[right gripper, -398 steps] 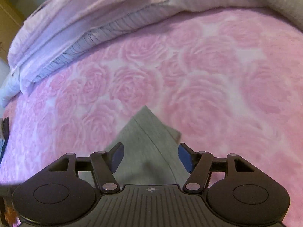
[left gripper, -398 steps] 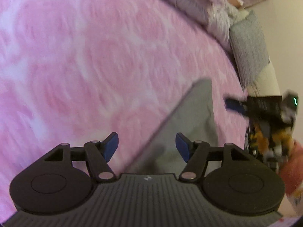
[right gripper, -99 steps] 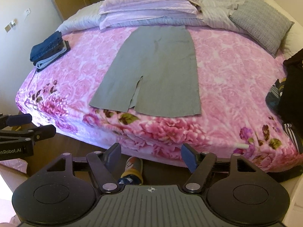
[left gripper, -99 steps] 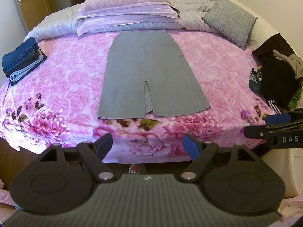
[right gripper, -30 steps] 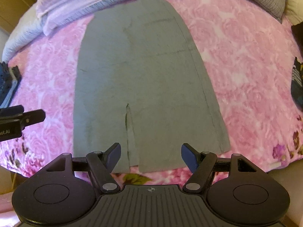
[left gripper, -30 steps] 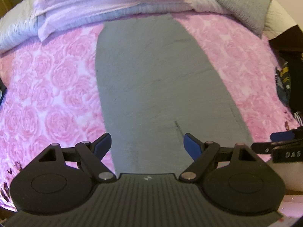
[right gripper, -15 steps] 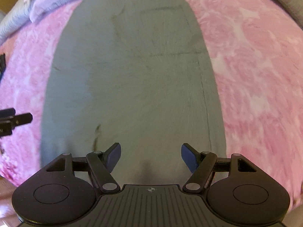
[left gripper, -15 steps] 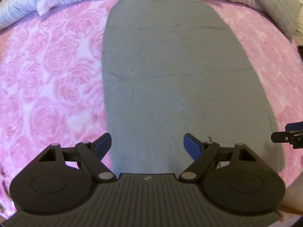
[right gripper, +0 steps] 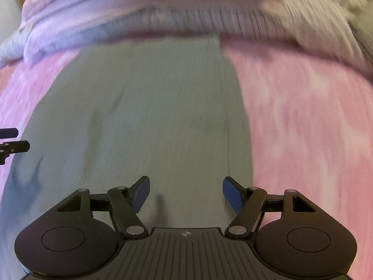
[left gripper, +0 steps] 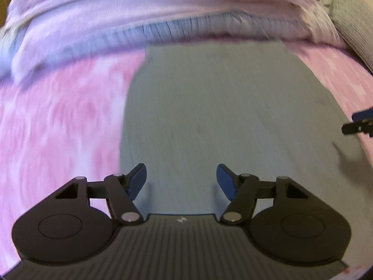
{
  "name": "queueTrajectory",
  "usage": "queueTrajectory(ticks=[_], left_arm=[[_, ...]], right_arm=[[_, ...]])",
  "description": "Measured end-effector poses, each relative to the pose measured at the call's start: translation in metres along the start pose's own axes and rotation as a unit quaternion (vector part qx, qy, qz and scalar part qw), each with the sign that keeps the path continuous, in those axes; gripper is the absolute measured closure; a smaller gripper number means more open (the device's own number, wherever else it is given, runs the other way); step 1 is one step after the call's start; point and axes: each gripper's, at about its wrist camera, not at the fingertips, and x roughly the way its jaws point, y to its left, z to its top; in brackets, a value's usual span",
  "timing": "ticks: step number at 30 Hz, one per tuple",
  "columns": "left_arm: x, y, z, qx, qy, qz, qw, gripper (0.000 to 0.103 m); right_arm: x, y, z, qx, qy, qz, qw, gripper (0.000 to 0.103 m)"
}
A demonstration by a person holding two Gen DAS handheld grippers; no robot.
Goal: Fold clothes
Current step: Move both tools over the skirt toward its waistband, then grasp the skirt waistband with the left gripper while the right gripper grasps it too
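1. Both grippers have dropped close over the grey skirt (left gripper: 221, 107), which now fills mid-frame on the pink bed (left gripper: 58, 128).
2. Left gripper (left gripper: 181, 180) jaws have been narrowing yet remain apart, empty.
3. Right gripper (right gripper: 185, 193) jaws are apart, empty; folding likely begins at the waistband.

A: What covers the bed (left gripper: 58, 121)?
B: A pink rose-patterned spread, blurred at the left and right of both frames.
A: And on it?
B: A grey skirt (left gripper: 221, 116) lies flat at centre; lilac pillows (left gripper: 144, 16) stretch across the top, touching its far edge.
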Motion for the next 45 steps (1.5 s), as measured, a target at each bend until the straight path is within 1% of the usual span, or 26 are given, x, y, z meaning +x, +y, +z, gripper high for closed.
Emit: queueTrajectory(ticks=[4,6,9,11,12,14,15,16,18,19,20,22,23,24,27,30,33,34,36,37,38,39,41,42,43,45], left_arm=[[0.043,0.033,0.06,-0.005,-0.02,0.002,0.9998,0.045],[0.06,0.049,0.084,-0.015,-0.024,-0.01,0.9996,0.045],[0.084,0.065,0.112,-0.027,-0.017,-0.031,0.999,0.045],[0.097,0.073,0.125,-0.041,-0.014,-0.042,0.9982,0.045],[0.102,0.076,0.128,-0.049,-0.013,-0.049,0.9975,0.045],[0.113,0.08,0.135,-0.065,-0.011,-0.067,0.9955,0.045],[0.118,0.08,0.137,-0.071,-0.008,-0.075,0.9946,0.048],[0.122,0.079,0.138,-0.075,-0.004,-0.082,0.9938,0.056],[0.133,0.076,0.139,-0.08,0.007,-0.088,0.9929,0.06],[0.136,0.074,0.139,-0.078,0.007,-0.086,0.9932,0.06],[0.137,0.07,0.137,-0.071,0.002,-0.087,0.9937,0.061],[0.135,0.068,0.136,-0.067,-0.004,-0.09,0.9936,0.085],[0.133,0.07,0.134,-0.073,-0.008,-0.09,0.9932,0.094],[0.13,0.075,0.132,-0.079,-0.013,-0.094,0.9923,0.1],[0.106,0.076,0.124,-0.068,-0.053,-0.112,0.99,0.1],[0.063,0.073,0.107,-0.072,-0.099,-0.139,0.9827,0.1],[0.003,0.066,0.066,-0.077,-0.144,-0.157,0.9739,0.1],[-0.015,0.064,0.05,-0.082,-0.15,-0.161,0.9721,0.1],[-0.053,0.053,0.008,-0.073,-0.152,-0.153,0.9738,0.1],[-0.068,0.048,-0.013,-0.068,-0.143,-0.152,0.9757,0.098],[-0.08,0.044,-0.032,-0.068,-0.122,-0.149,0.9789,0.096],[-0.085,0.038,-0.051,-0.076,-0.098,-0.144,0.9817,0.092],[-0.091,0.032,-0.096,-0.11,-0.04,-0.137,0.9836,0.088],[-0.089,0.031,-0.114,-0.132,-0.011,-0.131,0.9824,0.087],[-0.089,0.031,-0.133,-0.157,0.019,-0.127,0.9792,0.086],[-0.09,0.032,-0.151,-0.193,0.044,-0.13,0.9716,0.085]], right_arm=[[0.029,-0.029,0.058,-0.015,-0.043,0.014,0.999,0.036],[0.042,-0.047,0.083,0.004,-0.055,0.028,0.998,0.036],[0.06,-0.065,0.109,0.024,-0.067,0.042,0.997,0.037],[0.075,-0.074,0.12,0.033,-0.063,0.05,0.996,0.037],[0.082,-0.078,0.124,0.037,-0.059,0.053,0.996,0.039],[0.095,-0.085,0.129,0.047,-0.052,0.065,0.995,0.049],[0.1,-0.088,0.13,0.058,-0.049,0.071,0.995,0.055],[0.106,-0.092,0.132,0.07,-0.046,0.077,0.994,0.058],[0.11,-0.095,0.131,0.081,-0.049,0.078,0.992,0.061],[0.111,-0.095,0.131,0.082,-0.051,0.079,0.992,0.072],[0.111,-0.094,0.133,0.078,-0.052,0.088,0.992,0.086],[0.106,-0.09,0.134,0.058,-0.055,0.08,0.994,0.096],[0.101,-0.087,0.133,0.043,-0.061,0.078,0.994,0.096],[0.094,-0.085,0.133,0.03,-0.07,0.077,0.994,0.096],[0.061,-0.079,0.126,0.011,-0.106,0.091,0.99,0.097],[0.01,-0.07,0.103,-0.015,-0.151,0.103,0.983,0.097],[-0.05,-0.058,0.055,-0.038,-0.19,0.103,0.976,0.097],[-0.066,-0.054,0.039,-0.044,-0.195,0.102,0.975,0.097],[-0.093,-0.039,0.0,-0.057,-0.185,0.107,0.975,0.097],[-0.105,-0.033,-0.023,-0.063,-0.166,0.106,0.978,0.097],[-0.109,-0.024,-0.041,-0.073,-0.142,0.1,0.982,0.096],[-0.11,-0.016,-0.062,-0.08,-0.101,0.092,0.987,0.095],[-0.106,-0.008,-0.099,-0.064,-0.014,0.075,0.995,0.087],[-0.101,-0.006,-0.116,-0.05,0.027,0.063,0.996,0.076],[-0.098,-0.006,-0.131,-0.032,0.056,0.049,0.997,0.07],[-0.097,-0.008,-0.148,0.021,0.079,0.046,0.996,0.068]])
